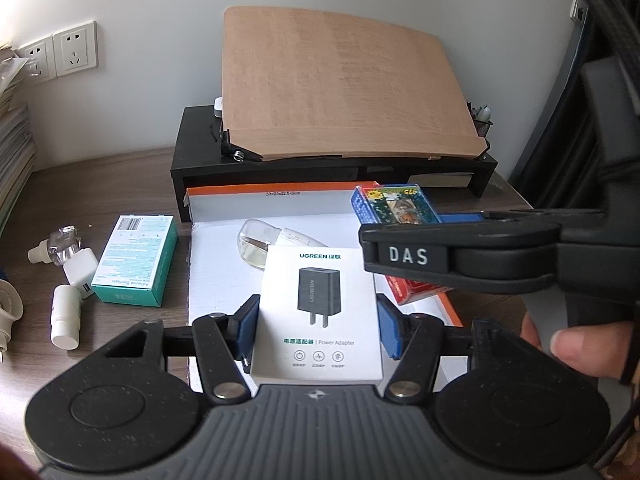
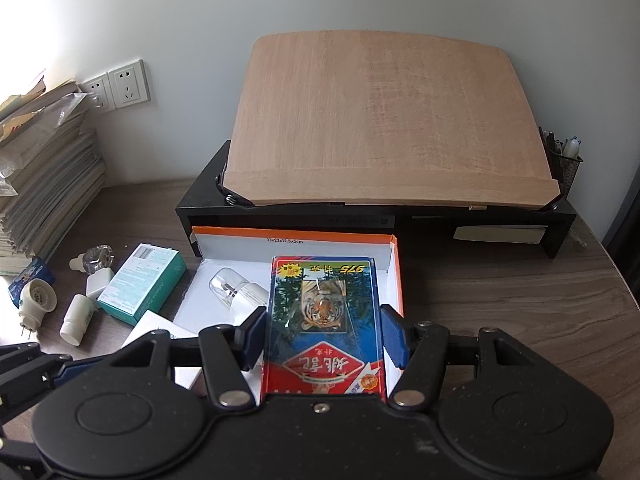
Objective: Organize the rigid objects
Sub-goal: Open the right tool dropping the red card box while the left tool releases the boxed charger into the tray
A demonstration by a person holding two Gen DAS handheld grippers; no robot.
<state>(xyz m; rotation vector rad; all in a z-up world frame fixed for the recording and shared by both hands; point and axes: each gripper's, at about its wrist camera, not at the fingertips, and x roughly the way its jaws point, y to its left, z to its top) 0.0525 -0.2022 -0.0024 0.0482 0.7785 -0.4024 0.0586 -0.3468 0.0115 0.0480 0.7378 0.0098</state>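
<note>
My left gripper [image 1: 318, 330] is shut on a white UGREEN power adapter box [image 1: 320, 280], blue pads pressing both of its sides. It holds the box over the white, orange-rimmed carton [image 1: 280, 191]. My right gripper [image 2: 324, 332] is shut on a blue and red playing card box with a tiger picture [image 2: 324, 312], held above the same carton [image 2: 394, 280]. In the left wrist view one black finger [image 1: 408, 256] of the right gripper crosses from the right, with the card box [image 1: 394, 204] beyond it. A clear bottle [image 2: 232, 290] lies inside the carton.
Left of the carton on the wooden desk lie a teal box [image 2: 140, 288], a white charger [image 1: 80, 268], a small white bottle [image 1: 66, 320] and a glass stoppered bottle [image 2: 96, 260]. A book stack [image 2: 48, 184] stands far left. A black riser [image 2: 440, 220] carrying a wooden board [image 2: 384, 120] stands behind.
</note>
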